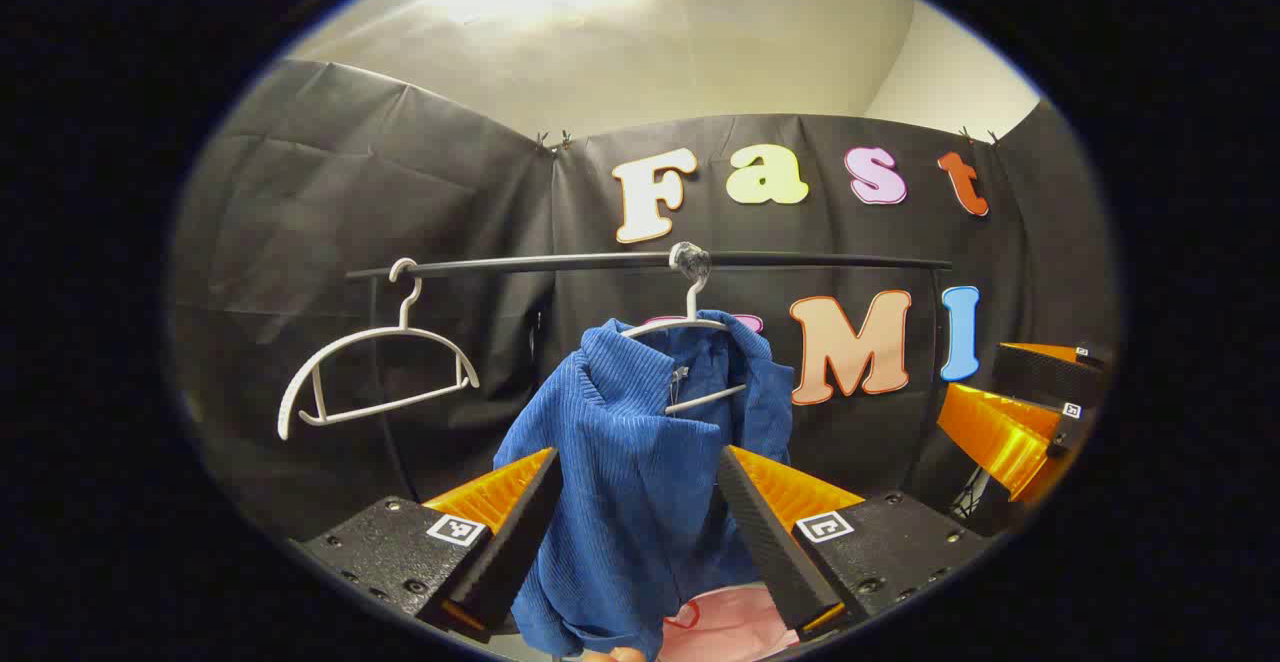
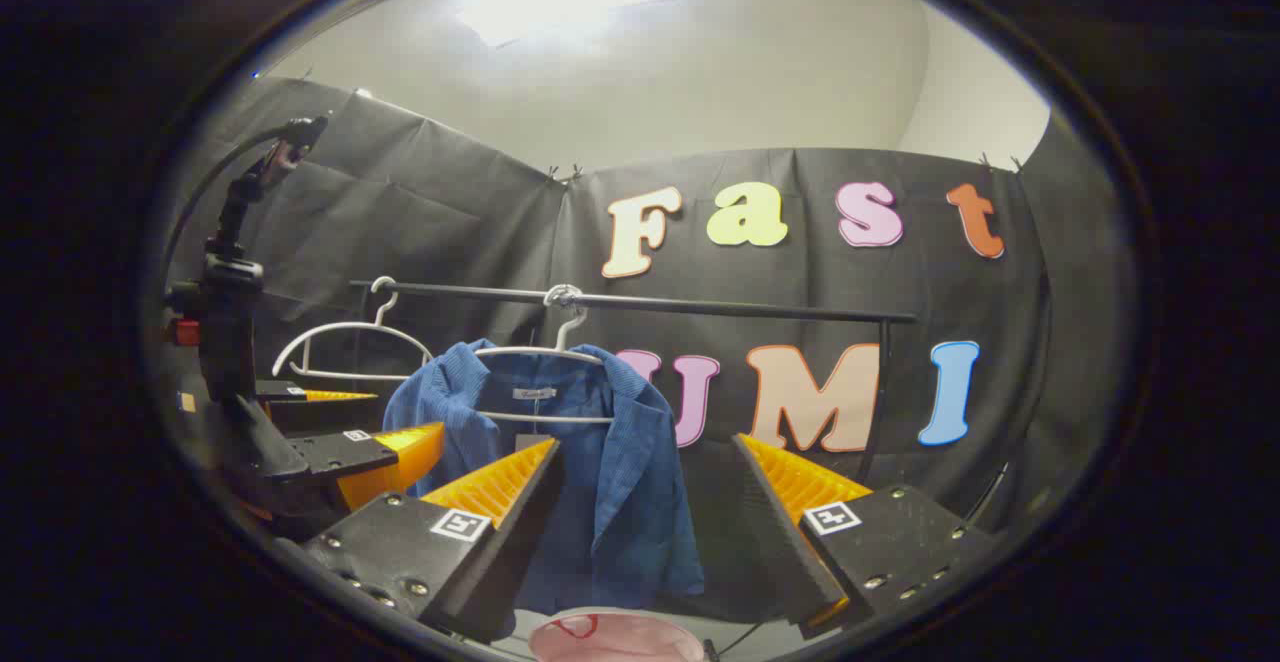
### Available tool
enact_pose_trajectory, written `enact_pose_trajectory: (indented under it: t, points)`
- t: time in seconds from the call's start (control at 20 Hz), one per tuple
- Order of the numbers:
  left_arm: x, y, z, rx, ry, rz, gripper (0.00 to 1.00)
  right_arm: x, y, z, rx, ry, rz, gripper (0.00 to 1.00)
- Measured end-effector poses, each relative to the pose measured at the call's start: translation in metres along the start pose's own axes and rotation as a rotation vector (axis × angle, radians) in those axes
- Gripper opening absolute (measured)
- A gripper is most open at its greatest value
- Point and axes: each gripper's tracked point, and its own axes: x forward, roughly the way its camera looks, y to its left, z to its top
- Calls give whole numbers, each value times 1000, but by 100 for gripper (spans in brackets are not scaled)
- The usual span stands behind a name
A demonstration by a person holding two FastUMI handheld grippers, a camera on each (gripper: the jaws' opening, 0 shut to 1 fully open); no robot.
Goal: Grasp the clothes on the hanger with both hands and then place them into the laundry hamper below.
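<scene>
A blue corduroy jacket hangs on a white hanger from a black rail. My left gripper is open, its fingers standing either side of the jacket's shoulder and side without pressing on it. In the right gripper view the jacket hangs a little further off on its hanger; my right gripper is open in front of its right half. A pink hamper sits below the jacket, its rim low in the right gripper view. Each gripper also shows in the other's view: right gripper, left gripper.
An empty white hanger hangs on the rail's left end, also seen as the empty hanger. The rail has an upright post at its right. A dark stand with a cable rises at the left.
</scene>
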Motion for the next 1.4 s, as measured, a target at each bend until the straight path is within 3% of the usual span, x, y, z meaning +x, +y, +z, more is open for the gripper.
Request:
enact_pose_trajectory:
  t: [0.15,0.2,0.3,0.45,0.7,0.85,1.0,1.05,1.2,1.25,1.35,1.4]
  points:
    - [1,-3,-2,4,8,-4,97,0,2,0,-3,15,-5,98]
    - [2,-3,-1,8,4,-1,97,0,2,0,-4,17,-2,94]
    - [2,-2,-2,11,7,4,97,1,3,1,-11,20,2,98]
    - [2,-2,-3,10,13,13,97,2,5,2,-16,24,5,94]
    - [1,-2,-5,15,23,19,97,2,6,3,-12,32,7,98]
    - [1,-1,-7,17,33,29,97,0,6,4,-13,40,4,94]
    - [2,2,-10,16,44,54,97,-1,5,5,-11,44,-11,98]
    - [3,1,-10,11,47,60,97,-2,5,6,-13,46,-18,94]
    - [15,-5,-20,12,56,66,97,-5,0,9,-31,55,-42,94]
    - [22,-10,-24,15,57,67,97,-7,-4,9,-39,58,-50,98]
    - [38,-19,-29,24,59,76,97,-8,-18,9,-57,62,-65,94]
    - [39,-19,-32,29,63,85,97,-6,-23,9,-64,66,-73,98]
